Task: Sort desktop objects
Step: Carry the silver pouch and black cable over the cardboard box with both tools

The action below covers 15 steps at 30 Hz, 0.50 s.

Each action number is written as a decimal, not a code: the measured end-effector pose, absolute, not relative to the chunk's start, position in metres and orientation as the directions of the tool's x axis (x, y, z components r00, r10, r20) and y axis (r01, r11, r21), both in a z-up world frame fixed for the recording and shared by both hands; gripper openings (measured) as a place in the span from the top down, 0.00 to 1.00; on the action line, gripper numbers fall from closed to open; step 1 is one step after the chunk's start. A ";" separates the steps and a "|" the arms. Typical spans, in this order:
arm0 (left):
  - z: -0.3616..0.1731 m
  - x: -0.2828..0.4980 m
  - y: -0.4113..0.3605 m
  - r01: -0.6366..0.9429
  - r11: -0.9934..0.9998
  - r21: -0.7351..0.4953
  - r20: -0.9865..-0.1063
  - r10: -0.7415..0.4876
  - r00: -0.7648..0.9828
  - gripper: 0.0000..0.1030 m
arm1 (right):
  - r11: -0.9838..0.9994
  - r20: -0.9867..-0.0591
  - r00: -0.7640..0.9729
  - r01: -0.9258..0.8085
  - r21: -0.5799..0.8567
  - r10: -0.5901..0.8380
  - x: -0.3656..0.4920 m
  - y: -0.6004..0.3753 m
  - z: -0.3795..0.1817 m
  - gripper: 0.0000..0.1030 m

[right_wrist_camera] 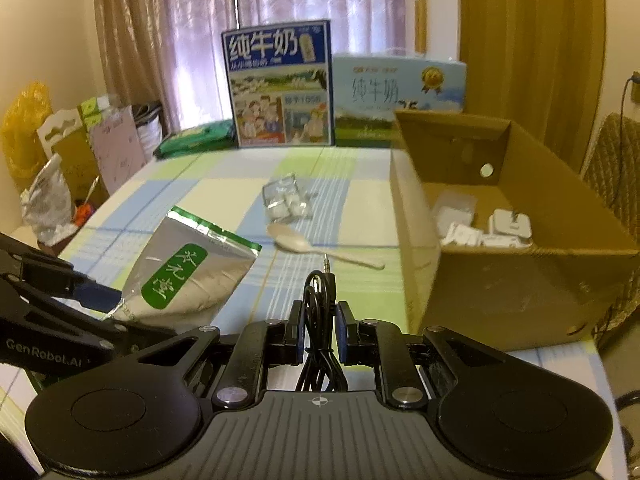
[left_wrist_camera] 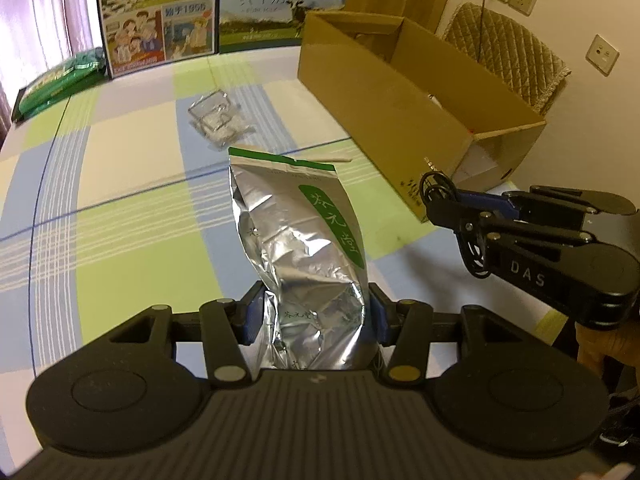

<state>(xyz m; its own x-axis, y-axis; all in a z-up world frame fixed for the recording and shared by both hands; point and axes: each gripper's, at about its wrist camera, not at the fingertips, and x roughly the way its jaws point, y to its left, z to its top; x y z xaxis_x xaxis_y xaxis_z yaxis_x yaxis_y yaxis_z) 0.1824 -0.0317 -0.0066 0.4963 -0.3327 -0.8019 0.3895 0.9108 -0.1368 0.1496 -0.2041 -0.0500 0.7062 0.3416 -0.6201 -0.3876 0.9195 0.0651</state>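
Note:
My left gripper (left_wrist_camera: 316, 312) is shut on a silver foil pouch (left_wrist_camera: 304, 248) with a green label, held above the checked tablecloth; the pouch (right_wrist_camera: 188, 276) also shows at the left of the right wrist view. My right gripper (right_wrist_camera: 318, 324) is shut on a coiled black audio cable (right_wrist_camera: 320, 300) whose jack plug points up. The right gripper (left_wrist_camera: 444, 196) reaches in from the right of the left wrist view, with the cable (left_wrist_camera: 434, 184) at its tip. An open cardboard box (right_wrist_camera: 500, 280) holding white items stands on the right. A beige spoon (right_wrist_camera: 320, 246) and a clear packet (right_wrist_camera: 286, 198) lie on the table.
Two milk cartons (right_wrist_camera: 280, 84) stand upright at the table's far edge beside a green bag (right_wrist_camera: 196, 138). A quilted chair (left_wrist_camera: 508, 52) is behind the box. Bags and cardboard (right_wrist_camera: 72, 148) crowd the floor to the left. Curtains hang behind.

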 end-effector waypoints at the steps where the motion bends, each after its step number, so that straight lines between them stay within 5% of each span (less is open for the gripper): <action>1: -0.004 0.182 -0.034 0.391 0.911 -0.134 -0.800 -0.332 0.500 0.55 | 0.920 -0.616 0.710 -0.386 0.066 0.342 0.149 -0.206 -0.047 0.88; 15: 0.033 0.178 -0.075 0.440 0.891 -0.114 -0.775 -0.356 0.522 0.55 | 0.939 -0.552 0.771 -0.335 0.074 0.318 0.152 -0.245 -0.007 0.88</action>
<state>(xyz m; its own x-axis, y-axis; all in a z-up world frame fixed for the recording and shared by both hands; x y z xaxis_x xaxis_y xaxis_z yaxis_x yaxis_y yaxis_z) 0.1782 -0.0751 0.0329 0.5219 -0.3565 -0.7749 0.4399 0.8909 -0.1136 0.1520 -0.2447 -0.0068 0.7710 0.3182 -0.5517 -0.3348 0.9394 0.0740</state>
